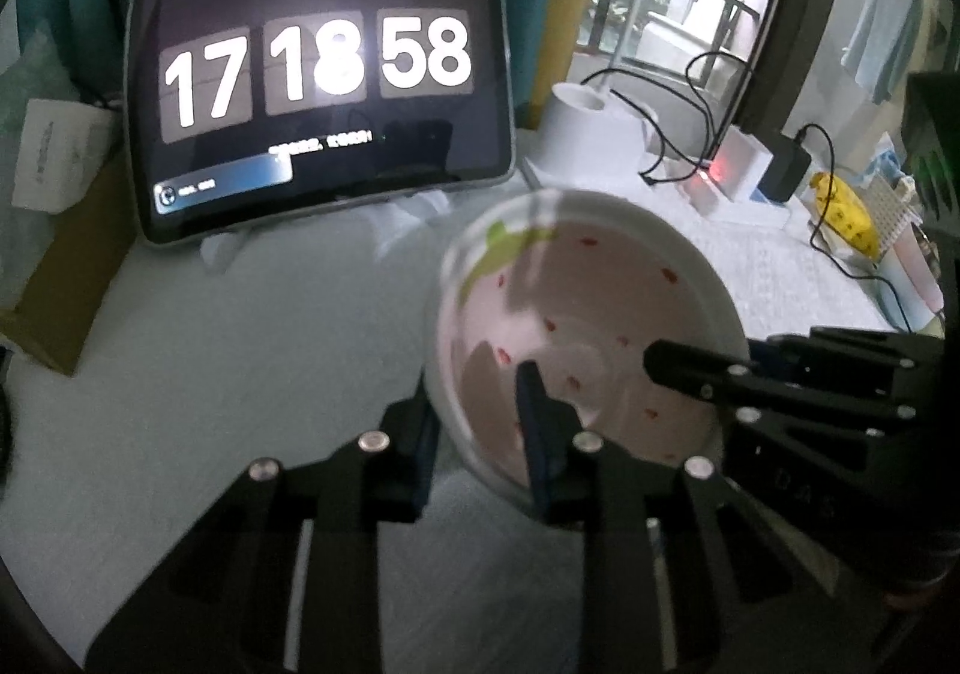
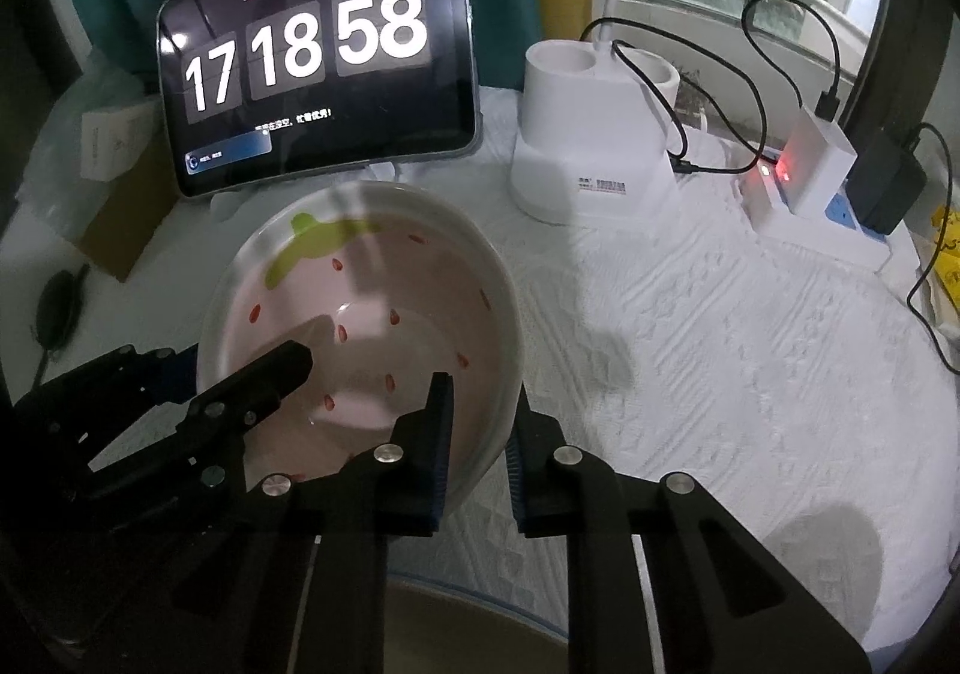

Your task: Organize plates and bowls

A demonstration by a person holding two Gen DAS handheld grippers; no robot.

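The strawberry-patterned bowl [image 2: 360, 326] sits tilted on the white tablecloth [image 2: 720, 344] in front of the tablet [image 2: 318, 56], held at opposite rim sections. The right gripper [image 2: 477, 434] straddles the near-right rim, one finger inside and one outside, jaws narrowed onto the wall. The left gripper [image 1: 480, 434] grips the near-left rim likewise, though blur leaves pad contact probable, not certain.

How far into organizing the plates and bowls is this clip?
Nothing looks sorted yet. In hand: the left gripper and right gripper each clamp a side of the pink strawberry-patterned ceramic bowl's rim. Left: placing it; no other dishes or destination are visible.
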